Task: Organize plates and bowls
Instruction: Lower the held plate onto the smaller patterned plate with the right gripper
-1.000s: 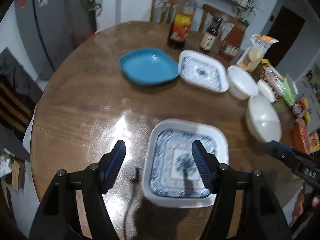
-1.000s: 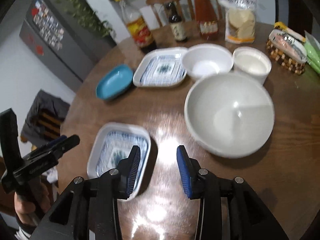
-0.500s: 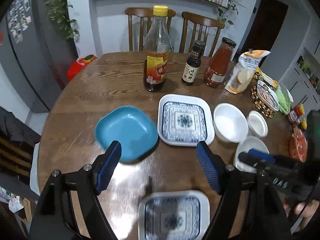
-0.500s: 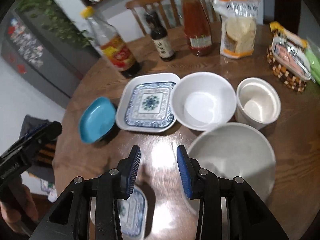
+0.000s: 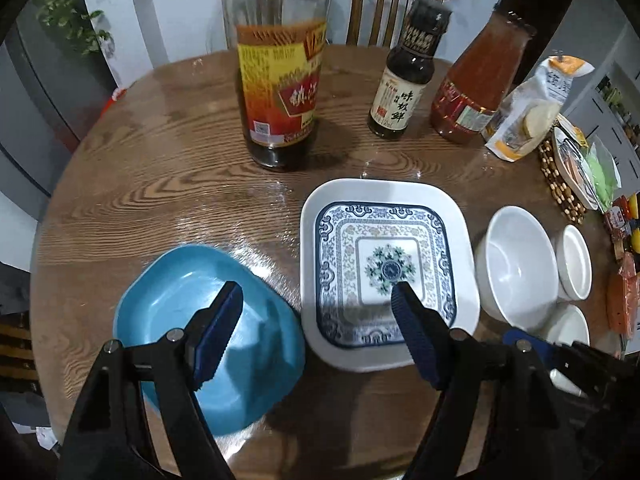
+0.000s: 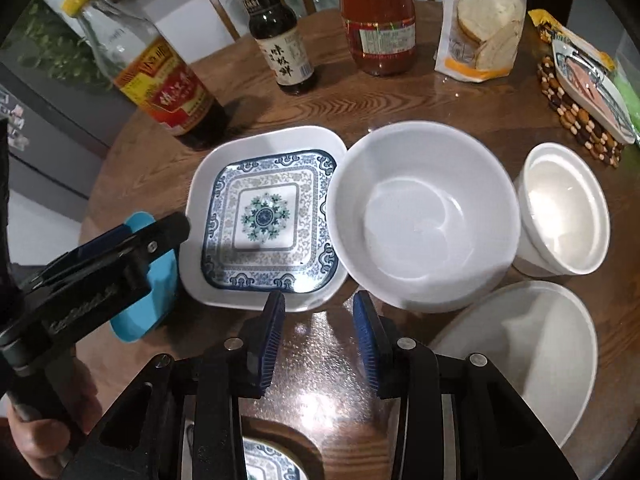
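Left hand-held gripper (image 5: pixel 316 300) is held wide apart, empty, over the blue plate (image 5: pixel 188 312) and patterned square plate (image 5: pixel 384 268). Right hand-held gripper (image 6: pixel 318 312) is half-spread, nothing clasped, just before that patterned plate, white bowl (image 6: pixel 424 216) beside it.

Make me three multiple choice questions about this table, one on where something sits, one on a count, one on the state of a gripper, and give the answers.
1. Where is the blue square plate relative to the blue-and-white patterned square plate?
A. stacked on it
B. beside it
C. inside a bowl

2. How many bottles stand at the table's far side?
A. one
B. three
C. five

3. What is the right gripper holding?
A. nothing
B. a bowl
C. a bottle

Answers:
1 B, the two plates lie side by side on the wooden table.
2 B, the tall yellow-capped bottle, small dark bottle and red sauce bottle.
3 A, only bare tabletop shows between its pads.
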The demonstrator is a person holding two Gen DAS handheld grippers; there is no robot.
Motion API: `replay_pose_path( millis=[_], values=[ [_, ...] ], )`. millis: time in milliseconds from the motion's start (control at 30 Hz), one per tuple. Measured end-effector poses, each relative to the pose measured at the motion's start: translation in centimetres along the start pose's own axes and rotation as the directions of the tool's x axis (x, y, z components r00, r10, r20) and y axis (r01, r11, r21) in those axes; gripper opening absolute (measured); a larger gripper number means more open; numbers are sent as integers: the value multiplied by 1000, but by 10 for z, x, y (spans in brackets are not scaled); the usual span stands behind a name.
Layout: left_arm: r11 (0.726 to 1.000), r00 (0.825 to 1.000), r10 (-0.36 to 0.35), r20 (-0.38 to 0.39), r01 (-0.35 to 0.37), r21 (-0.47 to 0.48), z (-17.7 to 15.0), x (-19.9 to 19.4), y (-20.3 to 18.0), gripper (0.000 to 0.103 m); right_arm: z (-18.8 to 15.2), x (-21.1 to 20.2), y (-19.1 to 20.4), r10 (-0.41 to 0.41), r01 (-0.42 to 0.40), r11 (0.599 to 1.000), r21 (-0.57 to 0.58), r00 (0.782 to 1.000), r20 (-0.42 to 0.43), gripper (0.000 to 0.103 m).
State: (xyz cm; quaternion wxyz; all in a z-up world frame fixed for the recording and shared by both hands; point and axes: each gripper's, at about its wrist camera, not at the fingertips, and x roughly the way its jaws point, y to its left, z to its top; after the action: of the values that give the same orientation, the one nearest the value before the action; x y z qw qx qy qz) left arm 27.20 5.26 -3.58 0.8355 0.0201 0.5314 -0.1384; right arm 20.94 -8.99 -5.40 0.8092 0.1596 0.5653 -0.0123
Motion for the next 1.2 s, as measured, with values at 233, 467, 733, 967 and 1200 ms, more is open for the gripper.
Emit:
replay_pose_path(
  millis=[233, 467, 733, 967, 1200],
  values=[
    [1000, 998, -24, -50, 25, 13, 15, 31, 1, 60, 9, 15, 7, -51, 51, 999, 11, 999, -10, 38],
    [998, 994, -48, -100, 52, 42, 31, 58, -5, 34, 11, 24, 7, -64, 64, 997, 33, 998, -3, 37],
    [998, 991, -44, -123, 50, 44, 30, 73, -1, 17, 18, 37, 15, -178, 175, 981, -81, 984, -29, 15],
    [998, 996, -33, -85, 37, 44, 27, 72, 1, 15, 12, 37, 22, -194, 192, 973, -131, 981, 1, 14],
    [998, 999, -47, -12, 47, 47, 14, 34, 15, 15, -1, 6, 17, -131, 137, 982, -132, 990, 46, 14]
  ],
)
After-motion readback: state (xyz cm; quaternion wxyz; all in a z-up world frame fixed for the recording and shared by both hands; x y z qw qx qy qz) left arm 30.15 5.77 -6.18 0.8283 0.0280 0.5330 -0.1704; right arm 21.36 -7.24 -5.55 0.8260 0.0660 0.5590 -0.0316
